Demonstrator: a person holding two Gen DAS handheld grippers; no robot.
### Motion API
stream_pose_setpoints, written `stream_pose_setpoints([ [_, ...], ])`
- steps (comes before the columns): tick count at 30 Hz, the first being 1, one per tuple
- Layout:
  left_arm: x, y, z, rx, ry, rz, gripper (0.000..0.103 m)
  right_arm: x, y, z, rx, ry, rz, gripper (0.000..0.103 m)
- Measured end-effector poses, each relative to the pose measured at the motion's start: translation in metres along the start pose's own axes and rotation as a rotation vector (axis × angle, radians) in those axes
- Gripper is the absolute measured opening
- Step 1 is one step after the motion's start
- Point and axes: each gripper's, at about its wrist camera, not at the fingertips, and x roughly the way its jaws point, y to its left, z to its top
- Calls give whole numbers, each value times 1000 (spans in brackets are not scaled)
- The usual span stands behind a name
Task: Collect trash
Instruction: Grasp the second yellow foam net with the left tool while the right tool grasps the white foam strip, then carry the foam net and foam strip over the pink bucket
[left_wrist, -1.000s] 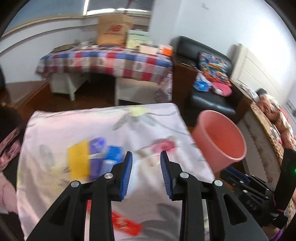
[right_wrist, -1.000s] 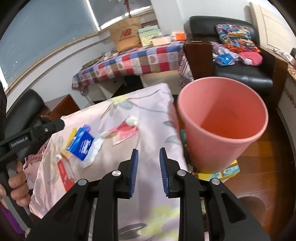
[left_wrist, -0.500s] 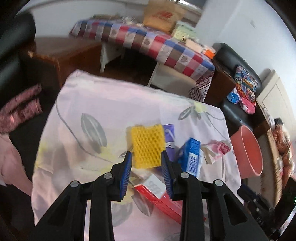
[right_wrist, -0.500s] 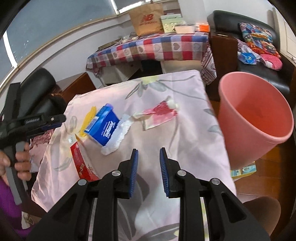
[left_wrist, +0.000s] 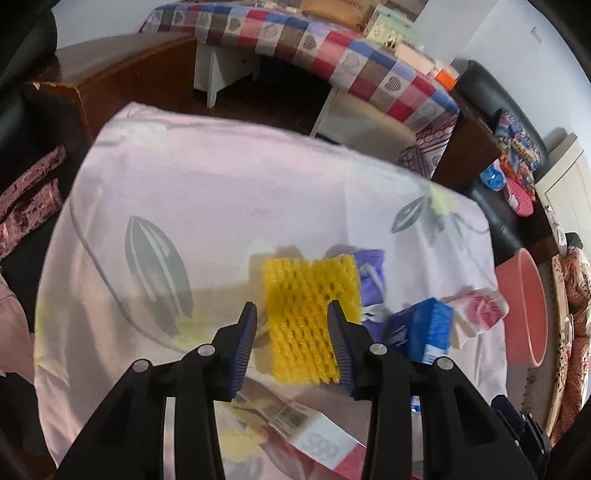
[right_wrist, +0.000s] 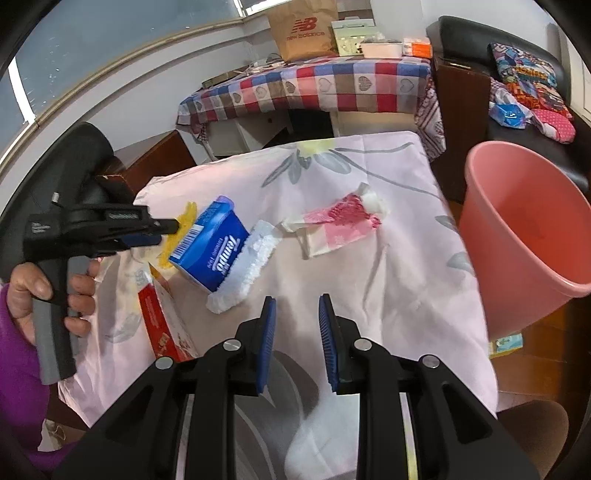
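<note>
A yellow foam net (left_wrist: 310, 310) lies on the flower-print tablecloth (left_wrist: 221, 192). My left gripper (left_wrist: 292, 306) is low over it with its jaws opening; the net sits between them and no pad presses it. Beside the net are a purple wrapper (left_wrist: 371, 266), a blue Tempo tissue pack (right_wrist: 210, 251), a white tissue (right_wrist: 243, 273), a pink-red wrapper (right_wrist: 340, 225) and a red box (right_wrist: 162, 321). My right gripper (right_wrist: 297, 299) hovers open over bare cloth nearer the front, with nothing between its fingers. A pink bin (right_wrist: 524, 229) stands off the table's right edge.
A hand in a purple sleeve (right_wrist: 22, 295) holds the left gripper's handle. Behind the table are a checked-cloth table (right_wrist: 332, 88) with a paper bag and boxes, a wooden cabinet (left_wrist: 122, 77) and a black sofa (right_wrist: 517, 74) with cushions.
My left gripper came down over the yellow net and its jaws widened around it. The right gripper swung left from the bin toward the trash; its jaws kept their gap.
</note>
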Motion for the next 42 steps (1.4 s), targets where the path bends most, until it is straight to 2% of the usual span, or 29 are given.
stream_pose_setpoints([
  [7, 12, 4, 1, -30, 25, -71, 37, 15, 14, 6, -23, 18, 48, 24],
  [9, 13, 3, 0, -23, 22, -72, 27, 20, 17, 7, -19, 30, 61, 24],
  [10, 14, 4, 0, -25, 33, -93, 11, 23, 18, 8, -16, 35, 66, 24],
  [12, 15, 5, -1, -33, 31, -104, 8, 29, 19, 8, -2, 49, 75, 25],
  [14, 11, 7, -2, -22, 11, -109, 7, 35, 19, 8, 20, 65, 90, 41],
  [16, 2, 9, -4, -19, -21, -115, 7, 39, 20, 8, 37, 70, 102, 42],
  [23, -31, 12, -7, 13, -116, -120, 7, 58, 33, 12, 15, 98, 72, 42],
  [30, -47, 20, -12, 12, -137, -151, 7, 79, 40, 23, 34, 121, 30, 42],
  [35, -49, 22, -15, 9, -139, -150, 7, 88, 49, 28, -1, 122, -16, 42],
  [36, -49, 22, -15, 8, -139, -150, 7, 88, 50, 28, -8, 121, -26, 41],
  [38, -50, 22, -15, 11, -140, -149, 7, 88, 52, 26, -29, 117, -45, 31],
  [42, -52, 22, -17, 19, -149, -133, 7, 83, 47, 22, -28, 121, -25, 30],
])
